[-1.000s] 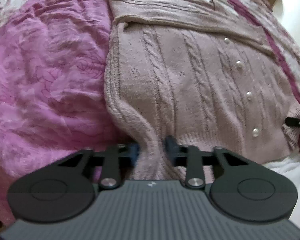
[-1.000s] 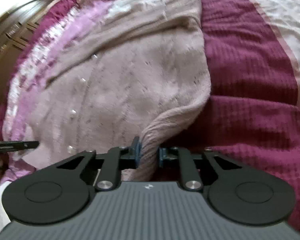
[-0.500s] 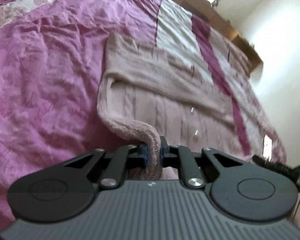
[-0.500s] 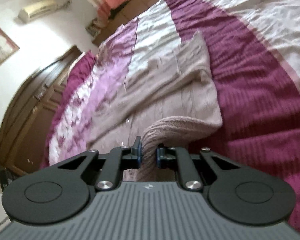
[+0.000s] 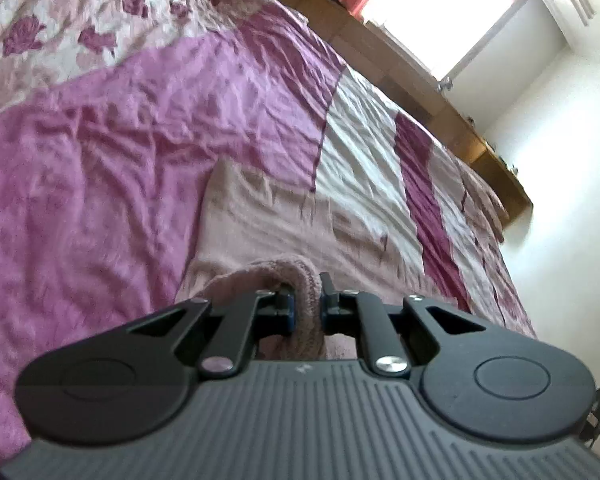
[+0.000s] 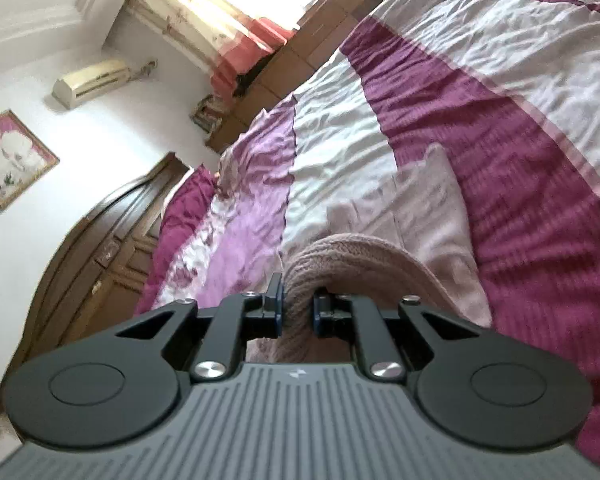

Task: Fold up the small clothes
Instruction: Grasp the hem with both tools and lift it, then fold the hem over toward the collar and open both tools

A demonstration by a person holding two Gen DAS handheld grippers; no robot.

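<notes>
A pale pink knitted cardigan point(image 5: 260, 224) lies on the bed, its far part flat on the cover. My left gripper point(image 5: 306, 304) is shut on the ribbed hem at one near corner, and the knit bunches into a roll between the pads. My right gripper point(image 6: 298, 304) is shut on the hem of the cardigan point(image 6: 432, 216) at the other near corner. Both corners are lifted off the bed and curl over the flat part. The middle of the garment is hidden behind the gripper bodies.
The bed cover point(image 5: 100, 152) is pink, maroon and cream, wrinkled all over. A wooden headboard point(image 5: 420, 76) and a bright window point(image 5: 440, 4) lie beyond. A dark wooden door point(image 6: 100, 256), a framed picture point(image 6: 8, 160) and an air conditioner point(image 6: 92, 82) line the wall.
Both grippers have risen with the hem corners and tipped up toward the far end of the bed. The cardigan's lower half has lifted and rolled over its upper half.
</notes>
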